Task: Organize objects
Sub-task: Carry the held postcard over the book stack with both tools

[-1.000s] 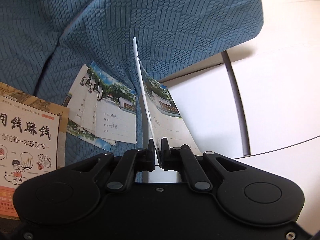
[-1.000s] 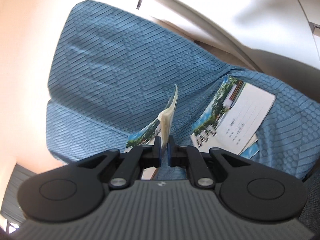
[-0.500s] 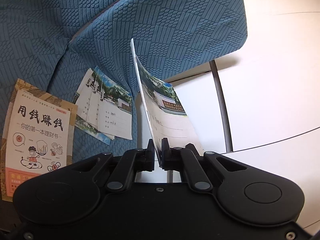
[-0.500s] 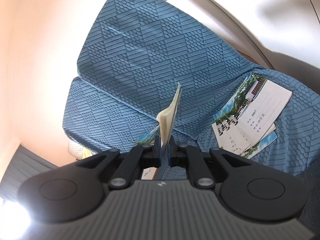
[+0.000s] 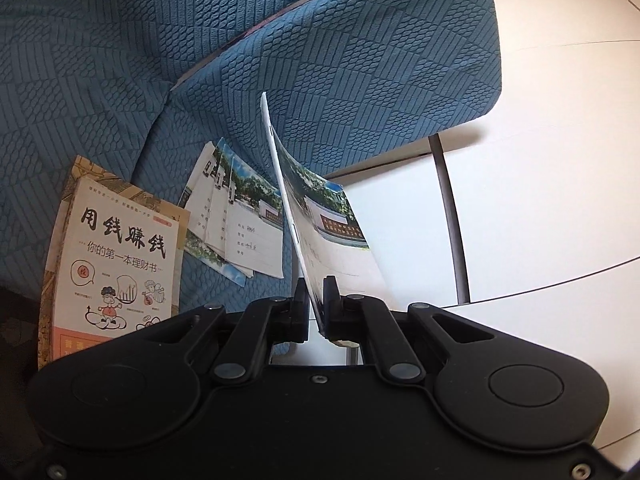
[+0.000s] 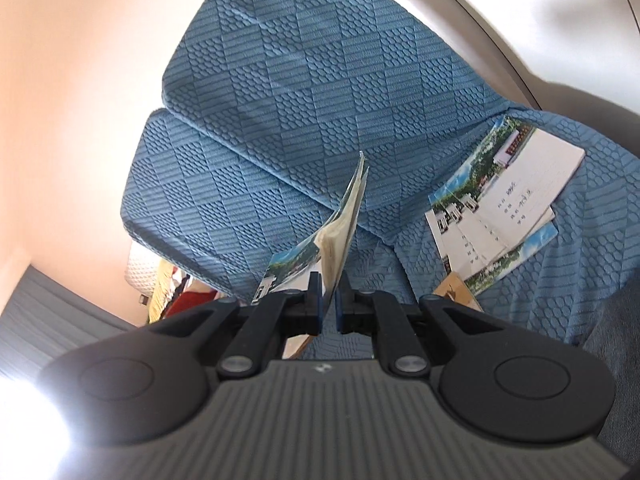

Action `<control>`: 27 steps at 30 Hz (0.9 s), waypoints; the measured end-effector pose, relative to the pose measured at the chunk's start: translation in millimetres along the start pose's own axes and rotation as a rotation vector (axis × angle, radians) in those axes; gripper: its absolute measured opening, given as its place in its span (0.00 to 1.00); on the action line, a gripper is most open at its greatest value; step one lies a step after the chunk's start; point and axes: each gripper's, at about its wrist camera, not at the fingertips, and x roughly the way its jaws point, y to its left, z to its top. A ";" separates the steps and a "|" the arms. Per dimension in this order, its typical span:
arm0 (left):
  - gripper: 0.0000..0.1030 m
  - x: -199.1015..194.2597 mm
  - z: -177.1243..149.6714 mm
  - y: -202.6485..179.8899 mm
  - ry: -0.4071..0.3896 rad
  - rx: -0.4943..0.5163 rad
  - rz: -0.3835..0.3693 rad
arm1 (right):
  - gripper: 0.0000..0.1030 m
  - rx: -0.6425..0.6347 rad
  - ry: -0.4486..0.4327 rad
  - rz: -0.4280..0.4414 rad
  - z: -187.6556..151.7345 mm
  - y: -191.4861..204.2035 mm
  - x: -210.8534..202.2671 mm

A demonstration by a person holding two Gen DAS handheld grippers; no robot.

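Left tool: jaws nearly closed, pinching the bottom edge of a thin white exercise booklet with a photo cover. Booklet stands on edge, long axis running forward and up from the tips, cover face turned to the tool's right.

Right tool: jaws likewise nearly closed, clamped on a second thin photo-cover booklet whose pages fan a little near the tips; it also rises edge-on, ahead of the tool.

Resting on the blue quilted sofa cushion: a loose stack of matching photo-cover booklets, fanned and skewed. From the left tool it lies just ahead and to the left; from the right tool, ahead and well to the right. A cream paperback with black Chinese title lies flat further left of the left tool.

Judgement: both held booklets belong on the stack. The left tool looks the nearer. The held booklet must tip flat to match the stack.
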 end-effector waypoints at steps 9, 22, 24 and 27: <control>0.05 0.1 -2.7 39.0 0.025 -0.046 -0.001 | 0.08 -0.012 0.058 -0.035 -27.0 -14.1 14.2; 0.05 25.2 -8.9 94.1 0.114 -0.111 0.065 | 0.08 -0.090 0.127 -0.129 -53.9 -33.3 26.4; 0.05 30.6 -9.7 103.1 0.123 -0.117 0.090 | 0.08 -0.104 0.141 -0.147 -59.4 -36.8 31.0; 0.05 31.8 -12.2 111.0 0.112 -0.104 0.126 | 0.09 -0.131 0.162 -0.168 -68.7 -42.3 38.3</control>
